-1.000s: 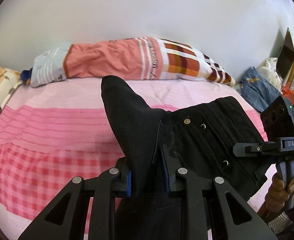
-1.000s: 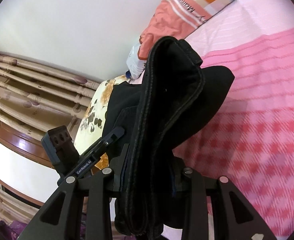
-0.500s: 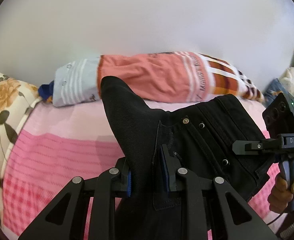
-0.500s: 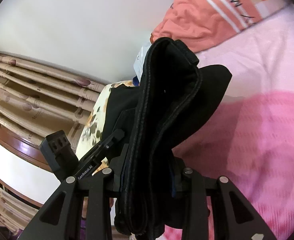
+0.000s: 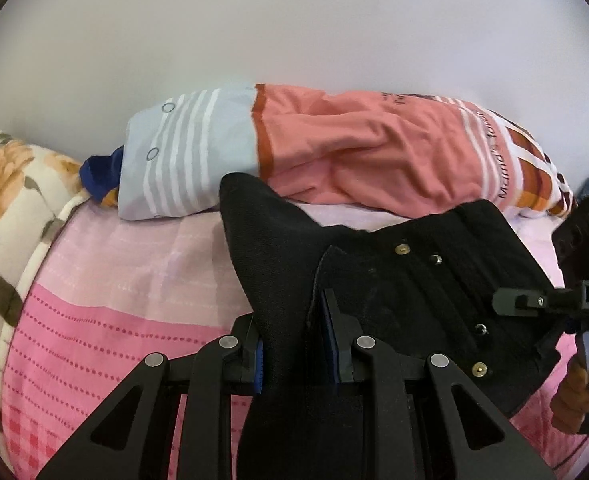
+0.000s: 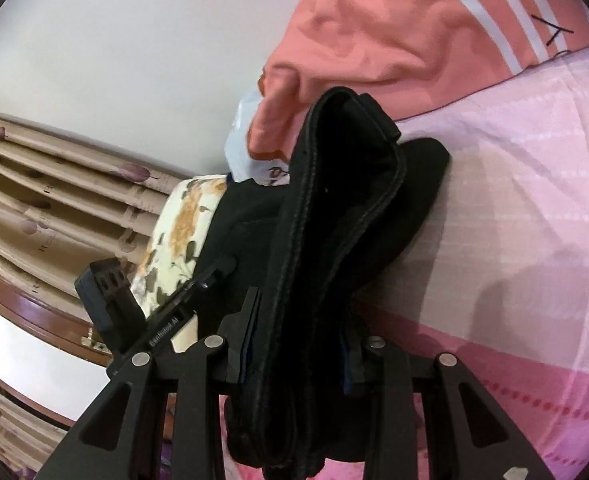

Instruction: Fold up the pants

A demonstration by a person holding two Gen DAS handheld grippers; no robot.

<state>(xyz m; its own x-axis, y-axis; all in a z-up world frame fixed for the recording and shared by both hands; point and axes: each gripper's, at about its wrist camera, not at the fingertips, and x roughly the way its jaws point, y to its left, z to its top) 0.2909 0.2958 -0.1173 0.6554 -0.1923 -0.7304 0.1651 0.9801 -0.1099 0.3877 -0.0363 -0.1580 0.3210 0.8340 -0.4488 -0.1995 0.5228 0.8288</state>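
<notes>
The black pants (image 5: 406, 280) hang stretched between my two grippers above the pink bed (image 5: 106, 300). My left gripper (image 5: 296, 344) is shut on a bunched part of the waist near the metal studs (image 5: 402, 249). My right gripper (image 6: 298, 344) is shut on the thick folded waistband (image 6: 334, 208). The right gripper's body shows at the right edge of the left wrist view (image 5: 586, 288). The left gripper's body shows at the left of the right wrist view (image 6: 110, 300).
A long salmon, blue and checked pillow (image 5: 354, 152) lies along the white wall at the head of the bed. A floral pillow (image 5: 2, 200) sits at the left. Beige curtains (image 6: 54, 200) hang beyond the bed's side.
Both grippers have carried the pants forward toward the head of the bed; the long pillow and wall are now much closer. Both grips are unchanged.
</notes>
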